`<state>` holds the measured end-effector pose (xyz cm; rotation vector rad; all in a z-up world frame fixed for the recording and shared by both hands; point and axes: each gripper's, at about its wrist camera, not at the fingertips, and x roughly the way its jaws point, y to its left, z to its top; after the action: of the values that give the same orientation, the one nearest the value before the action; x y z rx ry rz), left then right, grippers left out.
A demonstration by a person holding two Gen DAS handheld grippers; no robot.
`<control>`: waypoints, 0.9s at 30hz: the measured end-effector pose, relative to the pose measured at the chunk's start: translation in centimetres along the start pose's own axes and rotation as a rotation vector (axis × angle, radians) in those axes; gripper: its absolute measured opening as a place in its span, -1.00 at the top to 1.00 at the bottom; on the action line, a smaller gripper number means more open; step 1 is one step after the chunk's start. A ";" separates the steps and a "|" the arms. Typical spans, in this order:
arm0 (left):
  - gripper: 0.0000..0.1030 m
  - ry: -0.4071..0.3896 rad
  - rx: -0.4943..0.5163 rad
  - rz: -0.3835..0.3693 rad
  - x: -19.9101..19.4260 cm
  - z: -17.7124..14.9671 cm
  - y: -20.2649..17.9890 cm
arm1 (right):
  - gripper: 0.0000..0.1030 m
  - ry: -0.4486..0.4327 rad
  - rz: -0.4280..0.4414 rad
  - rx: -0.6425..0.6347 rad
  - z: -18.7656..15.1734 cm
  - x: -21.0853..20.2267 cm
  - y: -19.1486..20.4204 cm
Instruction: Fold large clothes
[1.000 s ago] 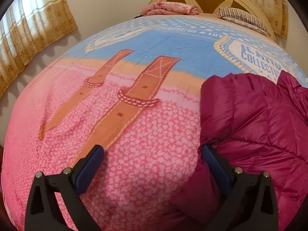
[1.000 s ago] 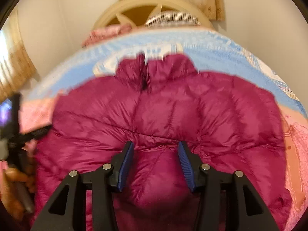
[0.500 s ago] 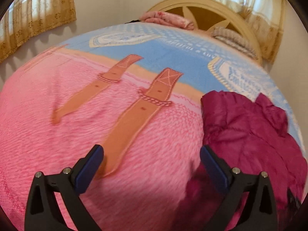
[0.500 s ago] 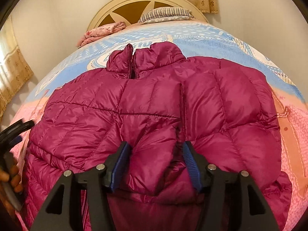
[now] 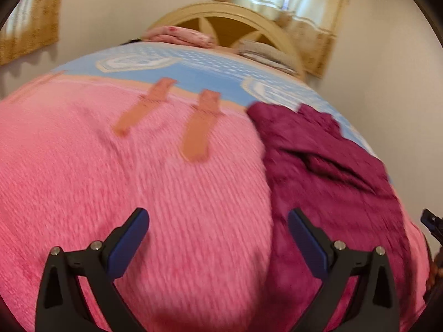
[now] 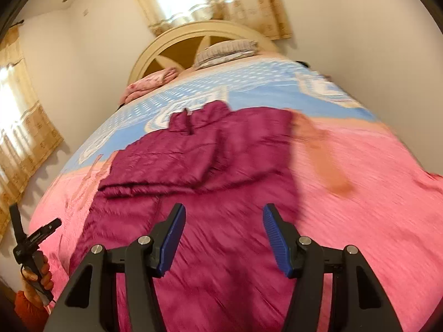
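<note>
My left gripper (image 5: pixel 218 238) hangs above the pink foot end of the bed (image 5: pixel 110 179), jaws spread wide with only bedspread showing between them. To its right the jacket (image 5: pixel 326 171), a dark magenta puffer, lies flat along the bed's right side in this view, collar toward the headboard (image 5: pixel 229 13); motion blur smears its quilting, and its lower edge is hidden behind my right-hand finger. At the far right edge a dark sliver of my other tool is cut off by the lens rim.

From my right gripper (image 6: pixel 224 238) the jacket (image 6: pixel 221 171) fills the middle, collar pointing up the bed, hem cut off below my released jaws, which touch nothing. At the left edge my left hand (image 6: pixel 38 274) grips its handle, partly out of frame. Blurred pillows (image 6: pixel 227 51) sit by the headboard.
</note>
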<state>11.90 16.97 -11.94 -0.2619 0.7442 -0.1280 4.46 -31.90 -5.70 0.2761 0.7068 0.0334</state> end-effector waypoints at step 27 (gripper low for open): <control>-0.99 0.101 0.201 -0.250 -3.7 -11.4 -1.4 | -0.22 0.187 -0.052 -0.061 -14.8 -8.7 -2.6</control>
<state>1.39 14.25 -17.17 -0.1566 0.7903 -0.4537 -11.84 -31.98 -11.58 0.1969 0.8967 0.0313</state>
